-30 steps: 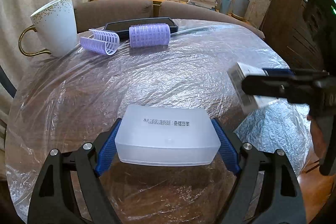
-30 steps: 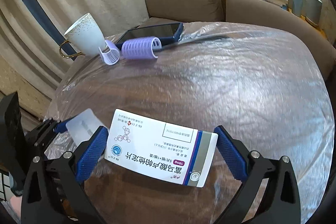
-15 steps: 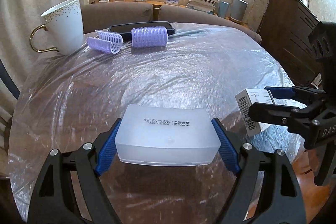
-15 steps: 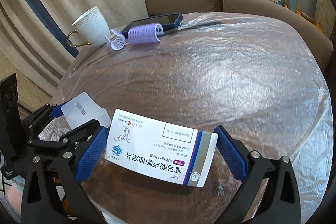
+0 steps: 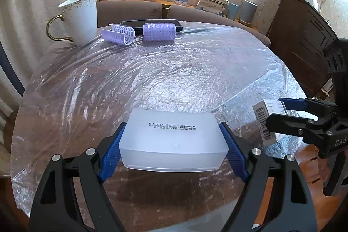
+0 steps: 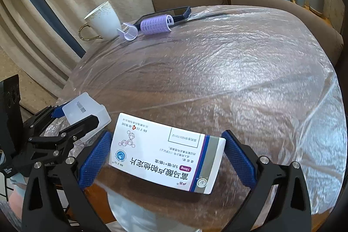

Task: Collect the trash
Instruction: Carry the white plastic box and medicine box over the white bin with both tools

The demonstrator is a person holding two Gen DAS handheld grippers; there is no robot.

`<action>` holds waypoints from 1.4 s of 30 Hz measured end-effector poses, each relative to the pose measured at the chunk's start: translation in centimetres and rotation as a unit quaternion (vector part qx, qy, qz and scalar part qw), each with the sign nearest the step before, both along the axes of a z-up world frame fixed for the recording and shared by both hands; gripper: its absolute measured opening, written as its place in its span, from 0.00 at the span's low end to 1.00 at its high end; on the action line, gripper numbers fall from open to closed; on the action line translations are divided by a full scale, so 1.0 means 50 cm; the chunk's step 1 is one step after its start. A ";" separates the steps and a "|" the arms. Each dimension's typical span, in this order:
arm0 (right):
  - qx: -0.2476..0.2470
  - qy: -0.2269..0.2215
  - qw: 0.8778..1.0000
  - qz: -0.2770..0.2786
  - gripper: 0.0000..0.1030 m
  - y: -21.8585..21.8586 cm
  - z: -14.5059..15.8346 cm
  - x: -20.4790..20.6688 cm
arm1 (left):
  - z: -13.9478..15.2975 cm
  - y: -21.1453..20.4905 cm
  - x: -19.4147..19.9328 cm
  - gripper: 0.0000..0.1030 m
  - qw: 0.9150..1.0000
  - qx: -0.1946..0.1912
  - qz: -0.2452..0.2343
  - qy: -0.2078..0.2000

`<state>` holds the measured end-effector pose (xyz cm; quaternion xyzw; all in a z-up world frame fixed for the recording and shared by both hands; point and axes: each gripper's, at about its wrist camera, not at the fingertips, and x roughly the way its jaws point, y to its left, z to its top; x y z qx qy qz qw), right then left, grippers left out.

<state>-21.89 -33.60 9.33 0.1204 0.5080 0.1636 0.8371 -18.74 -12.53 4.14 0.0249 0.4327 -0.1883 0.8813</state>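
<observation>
My left gripper (image 5: pixel 173 145) is shut on a translucent white plastic box (image 5: pixel 174 140) with printed text on its top, held above the near edge of the round table (image 5: pixel 152 71). My right gripper (image 6: pixel 167 158) is shut on a white medicine carton (image 6: pixel 167 153) with Chinese print and a purple stripe, held past the table's near rim. The right gripper and the carton (image 5: pixel 268 121) show at the right in the left wrist view. The left gripper and the plastic box (image 6: pixel 84 110) show at the left in the right wrist view.
The table is covered with crinkled clear plastic film. At its far side stand a white mug with a gold handle (image 5: pixel 80 19), two purple hair rollers (image 5: pixel 158 32) and a dark phone (image 5: pixel 152 24). Brown chairs (image 5: pixel 130 10) and a dark cabinet (image 5: pixel 304 40) stand behind.
Both grippers have drawn back and lower toward the near edge of the table, each still holding its item. The table objects have not moved.
</observation>
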 end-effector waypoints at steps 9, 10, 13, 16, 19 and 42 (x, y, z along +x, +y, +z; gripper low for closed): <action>0.011 0.001 1.000 0.005 0.96 0.003 0.013 -0.059 | 0.011 0.017 -0.046 0.81 1.000 -0.005 -0.003 0.002; 0.013 0.002 1.000 0.005 0.96 0.003 0.013 -0.063 | 0.013 0.019 -0.050 0.81 1.000 -0.005 -0.003 0.002; 0.015 0.006 1.000 0.005 0.96 0.004 0.013 -0.078 | 0.016 0.023 -0.066 0.81 1.000 -0.005 -0.004 0.002; 0.014 0.010 1.000 0.008 0.96 0.006 0.010 -0.090 | 0.015 0.027 -0.081 0.81 1.000 -0.005 -0.005 0.004; 0.013 0.014 1.000 0.011 0.96 0.013 0.007 -0.104 | 0.014 0.028 -0.095 0.81 1.000 -0.004 -0.007 0.008; -0.001 0.040 0.999 0.028 0.96 0.049 -0.024 -0.193 | -0.017 0.031 -0.195 0.81 0.999 0.020 -0.034 0.033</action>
